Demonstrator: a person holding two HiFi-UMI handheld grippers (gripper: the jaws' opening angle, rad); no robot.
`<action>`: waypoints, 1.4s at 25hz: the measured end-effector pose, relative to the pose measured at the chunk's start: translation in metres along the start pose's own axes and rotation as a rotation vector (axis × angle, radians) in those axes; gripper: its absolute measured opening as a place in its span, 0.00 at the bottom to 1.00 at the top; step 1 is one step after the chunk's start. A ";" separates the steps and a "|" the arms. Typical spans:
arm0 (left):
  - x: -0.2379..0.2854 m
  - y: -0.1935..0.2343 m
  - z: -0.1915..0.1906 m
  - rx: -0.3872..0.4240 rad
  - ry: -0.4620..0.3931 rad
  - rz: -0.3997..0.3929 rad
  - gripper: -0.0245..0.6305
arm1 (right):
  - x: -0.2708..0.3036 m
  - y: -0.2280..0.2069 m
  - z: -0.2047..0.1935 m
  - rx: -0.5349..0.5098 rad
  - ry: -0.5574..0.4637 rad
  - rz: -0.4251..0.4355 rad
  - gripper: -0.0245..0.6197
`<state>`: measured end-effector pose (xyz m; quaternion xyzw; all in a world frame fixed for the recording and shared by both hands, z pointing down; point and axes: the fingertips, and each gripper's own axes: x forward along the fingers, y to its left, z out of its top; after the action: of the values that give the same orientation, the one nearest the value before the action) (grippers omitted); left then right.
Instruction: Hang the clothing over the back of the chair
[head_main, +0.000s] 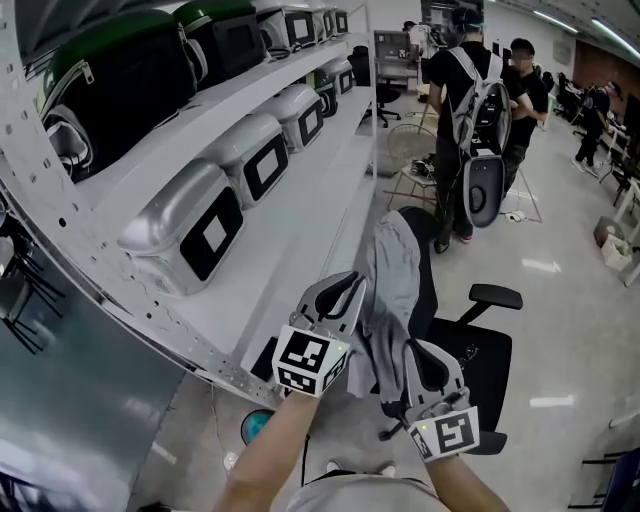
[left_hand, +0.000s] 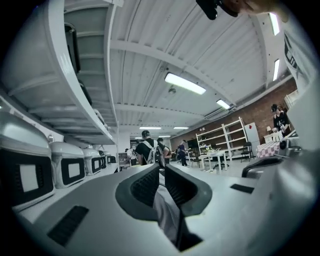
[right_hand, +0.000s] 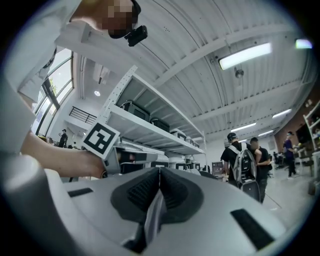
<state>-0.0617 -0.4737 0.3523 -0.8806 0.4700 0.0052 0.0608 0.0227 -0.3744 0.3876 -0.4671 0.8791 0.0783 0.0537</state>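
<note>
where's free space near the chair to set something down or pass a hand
Free: the front strip of the lower shelf, between the grey cases and its edge; the floor right of the chair. Crowded: the gap between shelf and chair, where the left gripper and right gripper hold the clothing.

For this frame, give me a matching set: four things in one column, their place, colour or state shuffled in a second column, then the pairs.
1. garment
2. chair
3. silver cases
4. left gripper

A. lined up on the white shelf
B. shut on the garment
C. black, with armrests
D. grey, pinched at two spots

Pairs: 1-D, 2-C, 3-A, 4-B
</note>
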 end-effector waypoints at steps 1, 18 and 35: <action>-0.010 -0.003 -0.001 -0.017 -0.004 0.007 0.10 | -0.002 0.001 0.000 0.001 0.000 0.002 0.06; -0.129 -0.092 -0.051 -0.148 -0.011 0.079 0.08 | -0.039 0.039 -0.009 0.036 0.033 0.038 0.06; -0.143 -0.104 -0.039 -0.176 -0.026 0.044 0.08 | -0.051 0.057 -0.004 0.022 0.045 0.042 0.06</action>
<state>-0.0573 -0.3028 0.4115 -0.8719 0.4860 0.0594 -0.0109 0.0040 -0.3019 0.4054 -0.4495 0.8905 0.0591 0.0375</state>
